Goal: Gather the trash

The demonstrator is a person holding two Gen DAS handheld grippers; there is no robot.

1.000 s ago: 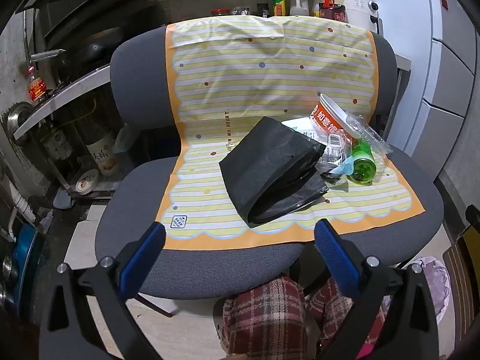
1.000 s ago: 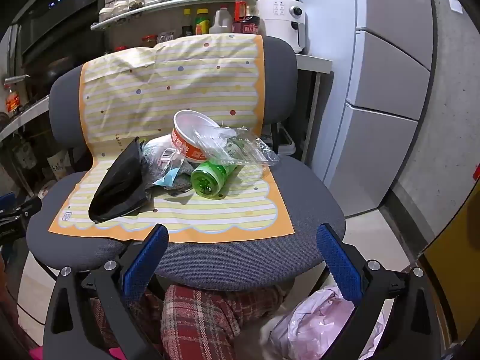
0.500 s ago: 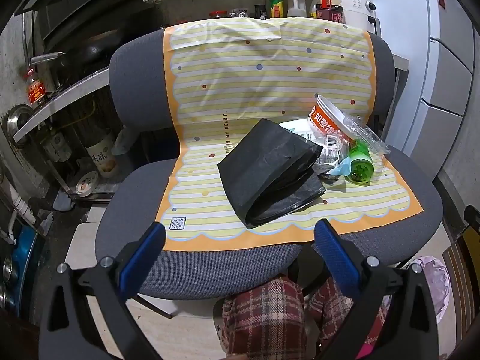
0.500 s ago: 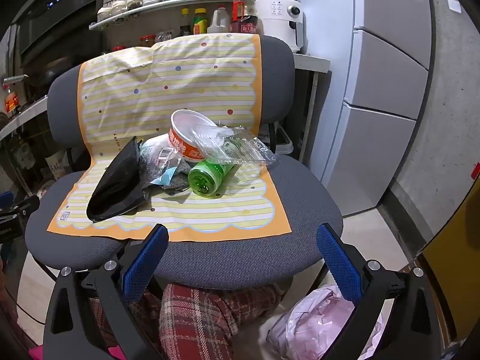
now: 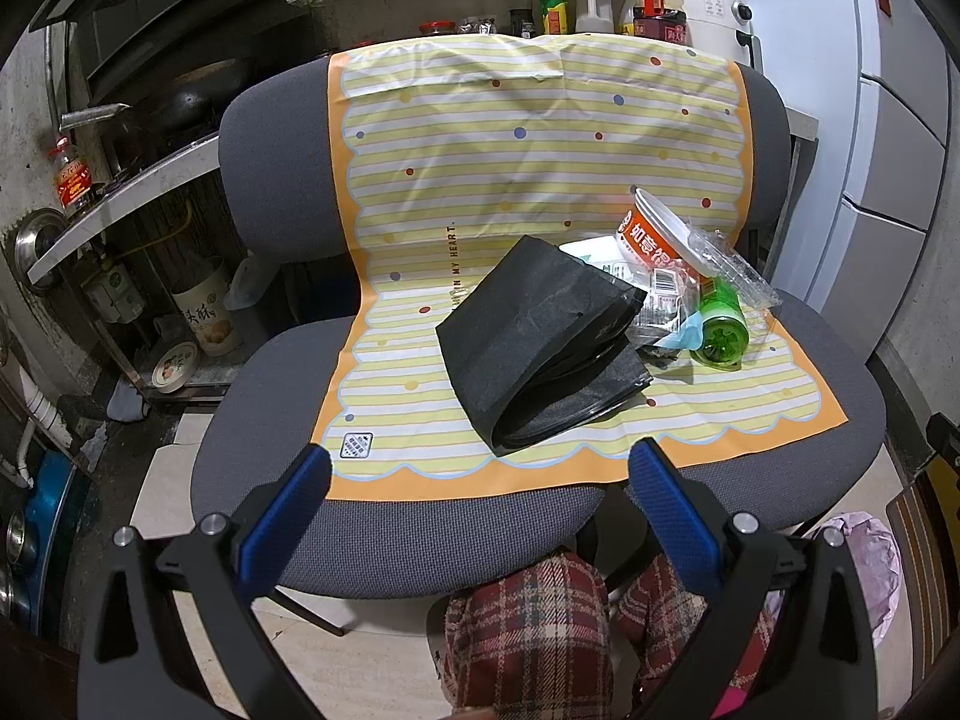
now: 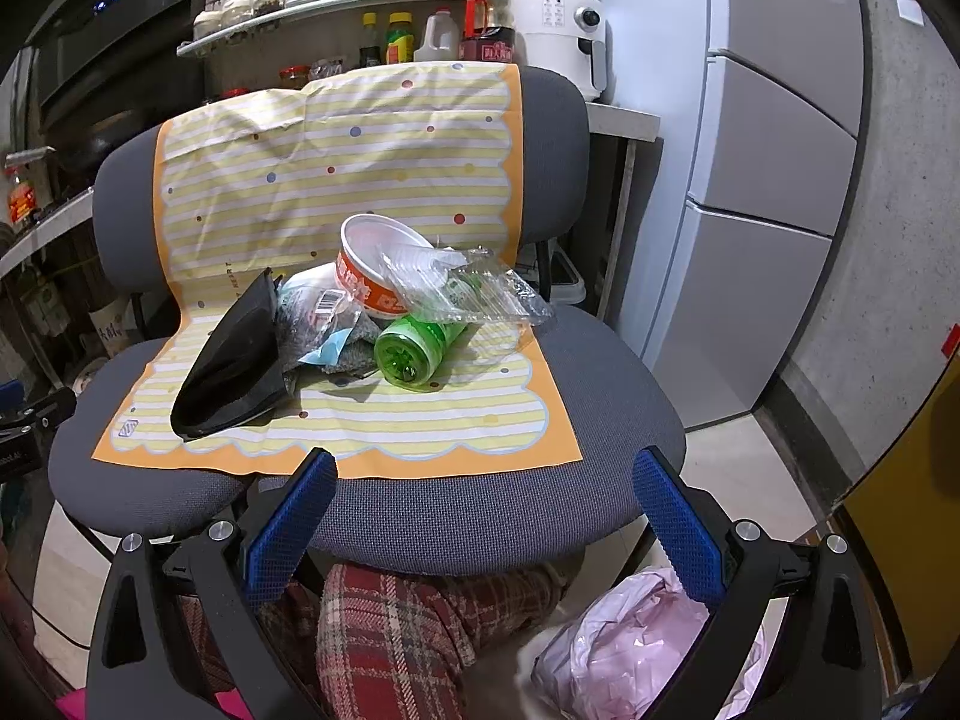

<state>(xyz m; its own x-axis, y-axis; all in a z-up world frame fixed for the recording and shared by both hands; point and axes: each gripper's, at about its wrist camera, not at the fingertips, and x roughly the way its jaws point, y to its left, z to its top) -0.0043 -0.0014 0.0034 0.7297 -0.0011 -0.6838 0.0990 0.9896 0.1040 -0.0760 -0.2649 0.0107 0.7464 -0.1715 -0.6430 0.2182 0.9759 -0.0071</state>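
A folded black trash bag (image 5: 540, 348) (image 6: 234, 354) lies on a yellow striped mat (image 5: 420, 372) over a grey office chair (image 5: 384, 540). To its right is a trash pile: an orange and white paper bowl (image 5: 654, 240) (image 6: 372, 276), a green plastic bottle (image 5: 723, 330) (image 6: 420, 348) on its side, clear plastic packaging (image 6: 474, 294) and crumpled wrappers (image 5: 666, 300). My left gripper (image 5: 480, 498) is open and empty, in front of the seat's near edge. My right gripper (image 6: 480, 498) is open and empty, also before the seat's front edge.
A pink plastic bag (image 6: 636, 648) lies on the floor at the lower right. A fridge (image 6: 774, 180) stands to the right. Shelves with bottles (image 5: 558, 6) and a white appliance (image 6: 564, 30) stand behind the chair. Kitchen clutter (image 5: 198, 312) is at the left. Plaid-trousered legs (image 5: 540, 636) are below.
Both grippers have drifted slightly; the views shift a little toward the chair. Nothing on the chair has moved, and both grippers stay open.
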